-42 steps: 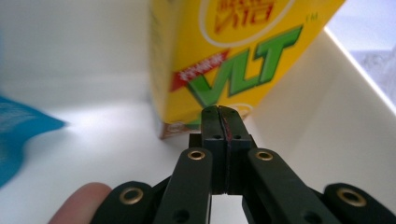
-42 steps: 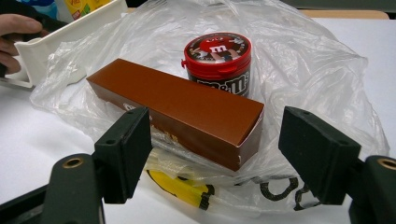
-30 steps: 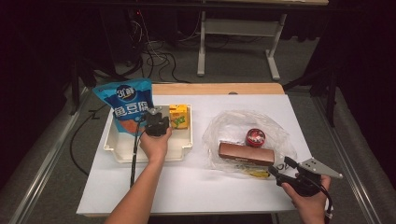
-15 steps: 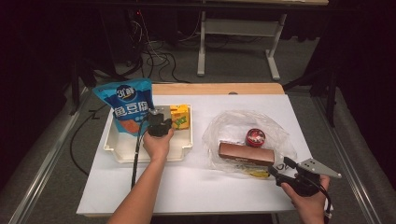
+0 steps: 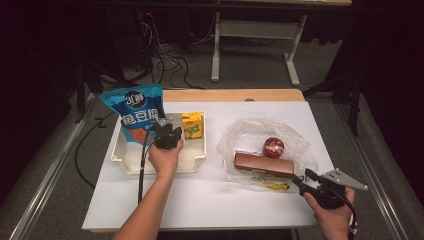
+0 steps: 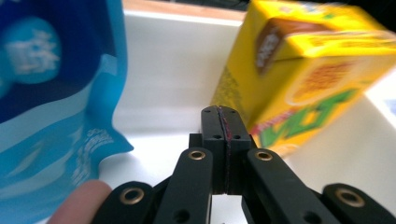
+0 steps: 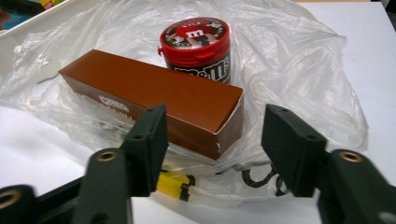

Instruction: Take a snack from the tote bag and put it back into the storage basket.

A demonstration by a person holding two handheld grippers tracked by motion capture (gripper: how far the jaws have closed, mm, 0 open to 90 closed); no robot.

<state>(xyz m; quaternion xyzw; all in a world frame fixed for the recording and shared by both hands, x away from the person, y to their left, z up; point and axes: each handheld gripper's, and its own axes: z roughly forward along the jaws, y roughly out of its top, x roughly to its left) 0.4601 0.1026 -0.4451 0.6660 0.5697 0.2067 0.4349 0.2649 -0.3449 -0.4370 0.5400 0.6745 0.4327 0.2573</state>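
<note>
My left gripper (image 5: 167, 134) is shut with nothing in it, down in the white tray (image 5: 192, 162) between a blue snack bag (image 5: 135, 112) and a yellow drink carton (image 5: 192, 125). Its closed jaws (image 6: 222, 116) point at the tray's wall (image 6: 168, 70), with the bag (image 6: 51, 93) to one side and the carton (image 6: 317, 70) to the other. My right gripper (image 5: 300, 178) is open, and its jaws have just been closing. The near end of a brown box (image 7: 154, 93) lies between them (image 7: 217, 140), apart from the right pad. A red M&M's tub (image 7: 196, 42) stands behind the box.
The brown box (image 5: 263, 165) and the tub (image 5: 273, 147) lie on a crumpled clear plastic bag (image 5: 300, 145). A yellow packet (image 5: 275, 186) sticks out under the bag's front. The white table's front edge (image 5: 200, 222) is near both hands.
The left gripper has shifted a little inside the tray. The right hand has stayed where it was at the bag's front.
</note>
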